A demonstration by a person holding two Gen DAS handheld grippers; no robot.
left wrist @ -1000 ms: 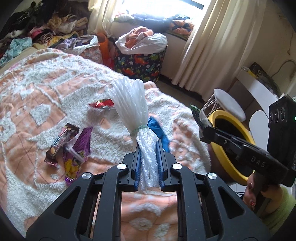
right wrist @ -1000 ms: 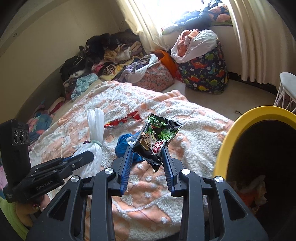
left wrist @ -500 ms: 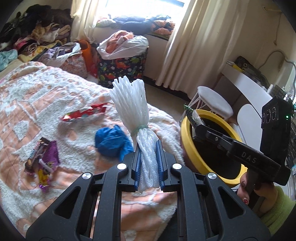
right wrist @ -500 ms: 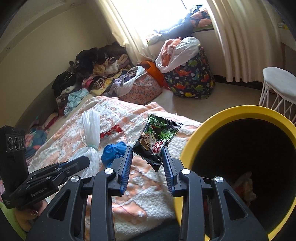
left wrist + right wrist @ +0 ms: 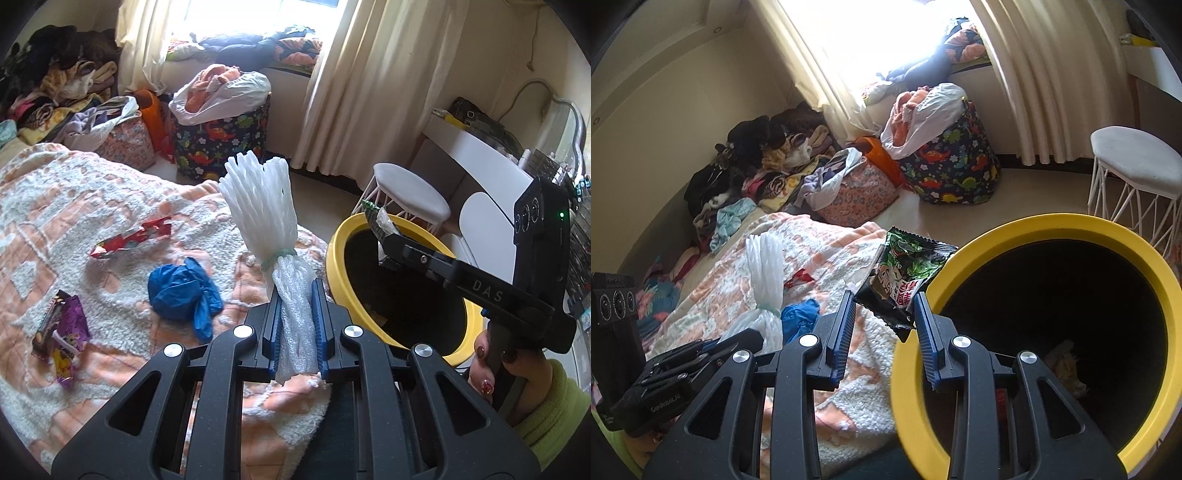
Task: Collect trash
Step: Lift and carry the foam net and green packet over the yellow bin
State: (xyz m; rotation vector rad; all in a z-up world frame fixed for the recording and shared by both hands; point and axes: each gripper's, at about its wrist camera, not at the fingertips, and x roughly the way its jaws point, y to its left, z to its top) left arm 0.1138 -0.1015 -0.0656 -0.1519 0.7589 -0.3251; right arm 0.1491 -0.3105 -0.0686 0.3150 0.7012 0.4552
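Note:
My left gripper (image 5: 295, 295) is shut on a white foam net sleeve (image 5: 266, 210) tied with a green band, held upright over the bed's edge. The sleeve also shows in the right wrist view (image 5: 764, 273). My right gripper (image 5: 886, 306) is shut on a green and black snack wrapper (image 5: 905, 273) at the left rim of the yellow bin (image 5: 1108, 229). The bin (image 5: 340, 236) stands beside the bed, with some trash inside. A blue glove (image 5: 181, 288), a red wrapper (image 5: 129, 240) and purple wrappers (image 5: 62, 339) lie on the bedspread (image 5: 74, 199).
A white wire stool (image 5: 410, 192) stands behind the bin. A dinosaur-print laundry basket (image 5: 221, 136) and piles of clothes (image 5: 55, 96) are by the window. A white desk (image 5: 480, 155) is at the right.
Both grippers have swung right, away from the bed and toward the bin. The right gripper with the snack wrapper has come to the bin's rim. Both grips are unchanged.

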